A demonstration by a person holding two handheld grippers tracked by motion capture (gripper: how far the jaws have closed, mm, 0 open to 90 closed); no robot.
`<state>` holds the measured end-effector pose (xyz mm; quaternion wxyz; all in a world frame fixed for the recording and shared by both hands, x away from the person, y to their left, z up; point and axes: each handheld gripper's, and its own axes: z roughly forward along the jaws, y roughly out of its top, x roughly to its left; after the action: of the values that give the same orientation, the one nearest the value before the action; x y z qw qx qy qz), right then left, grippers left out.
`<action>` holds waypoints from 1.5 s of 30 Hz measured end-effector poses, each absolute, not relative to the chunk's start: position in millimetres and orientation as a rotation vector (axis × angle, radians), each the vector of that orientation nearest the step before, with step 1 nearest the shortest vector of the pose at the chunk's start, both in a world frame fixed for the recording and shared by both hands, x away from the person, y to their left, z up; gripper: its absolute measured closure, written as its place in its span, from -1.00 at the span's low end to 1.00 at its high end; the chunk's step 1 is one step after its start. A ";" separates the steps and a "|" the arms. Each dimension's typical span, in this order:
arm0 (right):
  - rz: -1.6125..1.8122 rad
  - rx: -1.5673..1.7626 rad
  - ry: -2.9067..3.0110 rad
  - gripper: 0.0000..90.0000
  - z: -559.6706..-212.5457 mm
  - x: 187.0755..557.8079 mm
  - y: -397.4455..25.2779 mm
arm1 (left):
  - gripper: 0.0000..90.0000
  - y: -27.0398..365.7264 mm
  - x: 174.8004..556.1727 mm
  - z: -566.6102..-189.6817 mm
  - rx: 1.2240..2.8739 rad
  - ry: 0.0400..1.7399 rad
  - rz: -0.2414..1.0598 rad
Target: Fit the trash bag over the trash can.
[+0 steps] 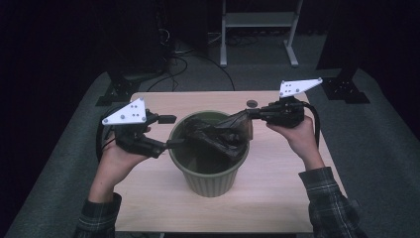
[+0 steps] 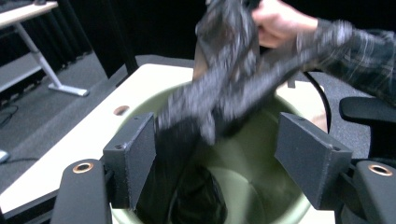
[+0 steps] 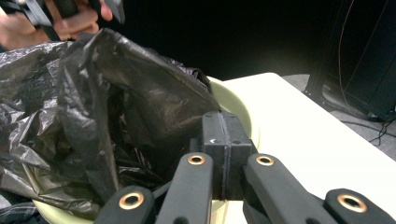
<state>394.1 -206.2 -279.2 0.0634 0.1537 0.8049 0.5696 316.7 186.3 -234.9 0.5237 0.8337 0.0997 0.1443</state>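
Note:
A pale green bin (image 1: 210, 181) stands mid-table with a black plastic bag (image 1: 218, 134) partly inside it. My right gripper (image 1: 250, 114) is shut on the bag's edge just above the bin's right rim and lifts it up. In the right gripper view the jaws (image 3: 224, 140) are pressed together on the crinkled bag (image 3: 93, 93) above the bin rim (image 3: 236, 105). My left gripper (image 1: 173, 131) is open at the bin's left rim. In its own view the open gripper (image 2: 219, 158) looks into the bin (image 2: 261, 140), with the bag (image 2: 224, 88) stretched across ahead of it.
The light wooden table (image 1: 277, 183) has a small round hole (image 1: 252, 103) behind the bin. A white desk frame (image 1: 257, 20), loose cables (image 1: 173, 64) and black stands are on the grey floor beyond the table.

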 end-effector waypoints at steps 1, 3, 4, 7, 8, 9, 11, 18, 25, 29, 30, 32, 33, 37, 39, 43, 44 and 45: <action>1.717 0.466 2.435 1.00 -279.9 394.2 -205.6 | -0.37 186.3 316.7 -234.9 1.996 0.239 0.345; 1.720 0.464 2.438 1.00 -280.6 394.3 -205.1 | -0.37 178.7 319.1 -228.5 1.996 0.221 0.348; 1.720 0.462 2.439 1.00 -281.2 394.3 -204.6 | -0.37 175.5 319.9 -226.8 1.993 0.212 0.346; 1.717 0.461 2.445 1.00 -282.0 394.5 -203.1 | -0.37 161.4 322.0 -222.0 2.001 0.177 0.339; 1.721 0.458 2.446 1.00 -282.5 394.6 -202.1 | -0.37 150.5 324.3 -220.9 2.017 0.150 0.327; 1.721 0.459 2.447 1.00 -282.6 394.6 -201.5 | -0.37 145.4 325.3 -221.7 2.021 0.145 0.319; 1.721 0.460 2.449 1.00 -282.6 394.6 -201.2 | -0.37 140.3 326.6 -223.0 2.029 0.136 0.314; 1.729 0.446 2.444 1.00 -280.0 393.5 -200.2 | 0.15 113.7 336.1 -240.2 2.109 0.106 0.277; 1.741 0.432 2.426 1.00 -275.9 388.4 -201.6 | 1.00 119.9 346.3 -250.7 2.140 0.201 0.284; 1.778 0.455 2.404 0.81 -274.9 383.5 -210.3 | 1.00 130.0 351.4 -254.4 2.110 0.268 0.299; 1.780 0.454 2.402 0.77 -274.7 381.9 -212.1 | 1.00 131.8 352.7 -255.3 2.107 0.277 0.295; 1.791 0.449 2.407 0.73 -275.3 376.5 -215.7 | 1.00 137.3 357.0 -258.5 2.094 0.309 0.301; 1.797 0.447 2.404 0.70 -276.2 373.2 -217.2 | 1.00 138.9 358.4 -259.4 2.089 0.317 0.298; 1.807 0.424 2.423 0.61 -280.6 363.4 -217.7 | 1.00 142.7 361.5 -261.5 2.080 0.333 0.290; 1.795 0.420 2.445 0.55 -287.8 360.0 -213.6 | 1.00 144.1 362.0 -261.4 2.077 0.337 0.288; 1.798 0.427 2.478 0.52 -296.2 361.8 -207.8 | 1.00 144.0 361.9 -260.8 2.075 0.338 0.290; 1.797 0.428 2.496 0.54 -302.4 363.4 -201.5 | 1.00 144.5 361.8 -260.6 2.074 0.338 0.289; 1.797 0.428 2.496 0.54 -302.4 363.4 -201.5 | 1.00 144.5 361.8 -260.6 2.074 0.338 0.289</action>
<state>363.4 -201.5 -302.4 0.0181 0.1379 0.8036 0.5787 361.8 144.5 -260.6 0.4882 0.8534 0.1389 0.1191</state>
